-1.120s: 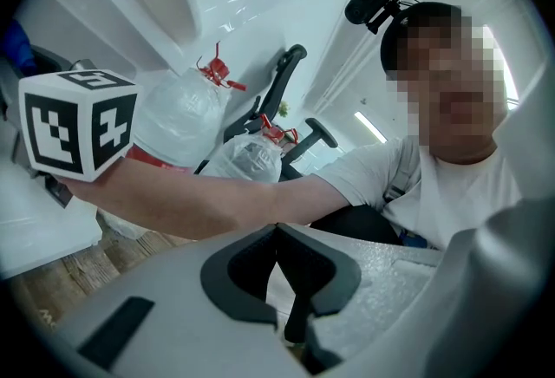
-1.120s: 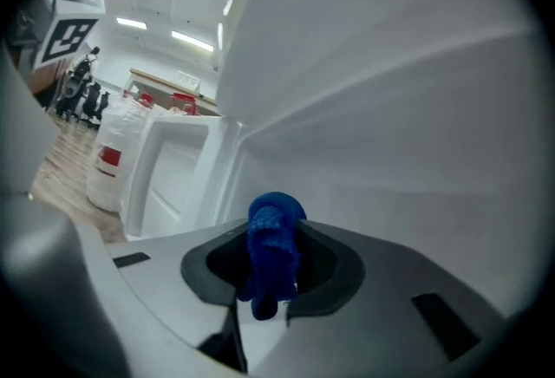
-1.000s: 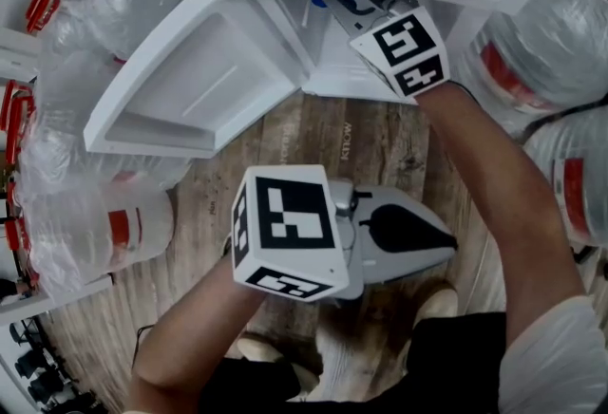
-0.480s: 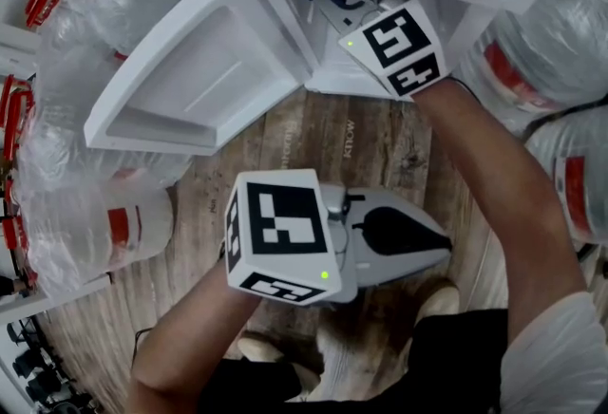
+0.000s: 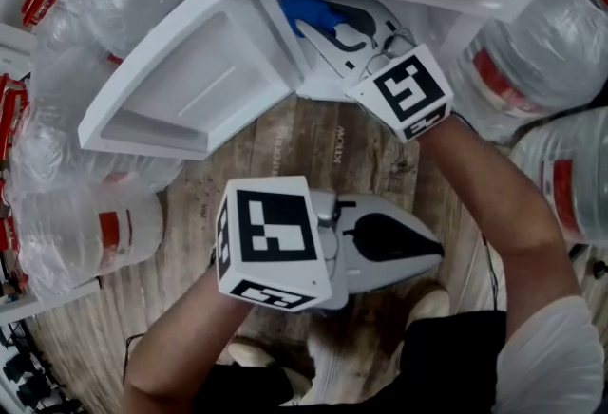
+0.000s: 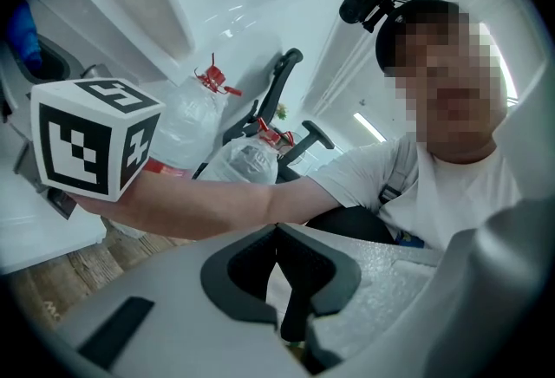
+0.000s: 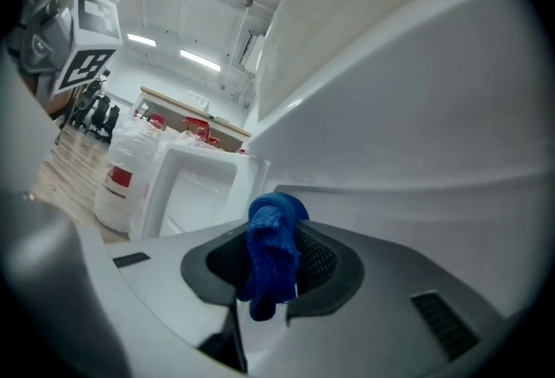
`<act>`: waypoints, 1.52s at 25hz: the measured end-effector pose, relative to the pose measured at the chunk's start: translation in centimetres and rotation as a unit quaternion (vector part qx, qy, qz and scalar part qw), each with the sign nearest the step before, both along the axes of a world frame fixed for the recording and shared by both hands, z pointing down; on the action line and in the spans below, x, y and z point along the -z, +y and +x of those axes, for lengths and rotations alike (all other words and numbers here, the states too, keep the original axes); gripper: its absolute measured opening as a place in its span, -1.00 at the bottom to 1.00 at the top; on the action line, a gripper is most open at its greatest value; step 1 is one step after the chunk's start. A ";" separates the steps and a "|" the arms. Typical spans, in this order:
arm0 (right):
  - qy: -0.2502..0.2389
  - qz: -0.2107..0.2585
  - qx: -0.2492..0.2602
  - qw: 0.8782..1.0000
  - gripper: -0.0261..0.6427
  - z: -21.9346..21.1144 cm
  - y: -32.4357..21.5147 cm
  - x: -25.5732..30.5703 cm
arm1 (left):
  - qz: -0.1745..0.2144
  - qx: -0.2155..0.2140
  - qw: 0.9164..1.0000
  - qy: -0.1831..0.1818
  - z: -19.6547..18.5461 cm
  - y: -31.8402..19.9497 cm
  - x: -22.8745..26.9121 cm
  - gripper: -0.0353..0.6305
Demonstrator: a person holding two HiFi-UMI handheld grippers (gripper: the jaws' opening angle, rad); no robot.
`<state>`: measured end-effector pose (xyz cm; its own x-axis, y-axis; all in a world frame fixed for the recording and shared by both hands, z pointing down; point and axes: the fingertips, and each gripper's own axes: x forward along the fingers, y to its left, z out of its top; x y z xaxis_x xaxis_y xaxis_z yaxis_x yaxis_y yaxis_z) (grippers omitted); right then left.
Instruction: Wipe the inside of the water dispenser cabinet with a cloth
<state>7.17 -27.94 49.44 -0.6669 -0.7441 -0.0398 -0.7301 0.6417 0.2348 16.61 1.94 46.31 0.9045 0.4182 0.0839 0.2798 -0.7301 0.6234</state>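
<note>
Wooden floor [image 5: 366,151] lies below the white cabinet [image 7: 416,151], whose door [image 5: 190,80] stands open beside water bottles [image 5: 85,222]. Right tongs [image 7: 276,281] sit at the cabinet opening, clamped on a blue cloth [image 5: 318,11]. Left tongs [image 6: 277,229], closed and empty, hover over the floor.

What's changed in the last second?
The right gripper pulled back toward the person, partly out of the cabinet, and the blue cloth held in its fingers came into the head view. The left gripper stayed shut and empty, and the door stayed open.
</note>
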 end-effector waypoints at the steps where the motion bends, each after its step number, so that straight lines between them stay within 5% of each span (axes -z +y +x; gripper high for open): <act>1: -0.009 0.000 -0.020 1.000 -0.64 0.9 -0.4 0.0 | 0.000 0.002 1.000 0.001 0.0 -0.1 0.0 -0.89; 6: -0.021 0.000 -0.158 0.987 -0.65 6.3 -4.5 -1.2 | 0.004 0.005 1.000 0.001 -0.1 -0.1 -0.3 -0.89; 11: -0.005 -0.021 -0.212 0.977 -0.65 8.1 -8.3 -3.2 | 0.008 -0.008 1.000 -0.005 -0.3 0.6 -0.7 -0.89; 25: 0.038 -0.078 -0.222 0.971 -0.65 7.5 -12.5 -10.3 | -0.014 0.019 1.000 -0.006 -1.2 -0.2 -1.0 -0.89; 35: 0.075 -0.216 -0.224 0.947 -0.64 7.9 -12.0 -19.0 | -0.012 0.016 1.000 -0.005 -0.8 -0.1 -0.6 -0.89; 38: 0.077 -0.185 -0.240 0.950 -0.64 8.6 -11.5 -17.3 | -0.009 0.014 1.000 0.000 -0.7 0.1 -0.4 -0.89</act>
